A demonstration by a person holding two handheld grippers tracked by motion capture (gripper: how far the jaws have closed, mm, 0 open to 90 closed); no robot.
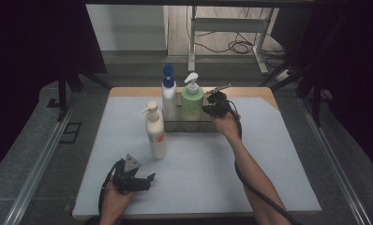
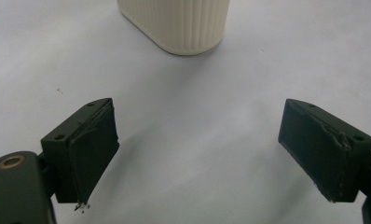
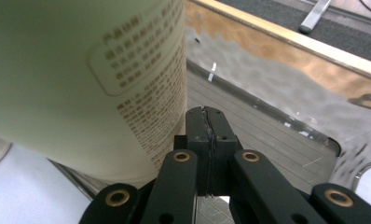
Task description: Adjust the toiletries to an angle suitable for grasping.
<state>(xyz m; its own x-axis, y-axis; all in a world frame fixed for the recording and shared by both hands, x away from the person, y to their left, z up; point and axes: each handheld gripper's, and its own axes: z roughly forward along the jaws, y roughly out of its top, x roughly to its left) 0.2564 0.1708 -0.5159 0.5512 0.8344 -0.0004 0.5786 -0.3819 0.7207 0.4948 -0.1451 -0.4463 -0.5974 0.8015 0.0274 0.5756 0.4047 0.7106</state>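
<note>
Three pump bottles: one cream [image 1: 156, 131], one white with blue top [image 1: 168, 96], one green [image 1: 192, 101], one clear tray [image 1: 194, 125], two hand-held tools, left [image 1: 145, 180], right [image 1: 208, 107]

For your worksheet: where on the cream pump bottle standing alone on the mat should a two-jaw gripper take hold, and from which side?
Probably the cream pump bottle at mid-body, across its narrower width, coming level from the near side where the open left gripper waits; the thin pump neck looks less secure.

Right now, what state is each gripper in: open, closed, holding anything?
Left gripper: fingers wide open, nothing between them, cream bottle ahead.
Right gripper: fingers closed together, holding nothing, beside the green bottle.
</note>
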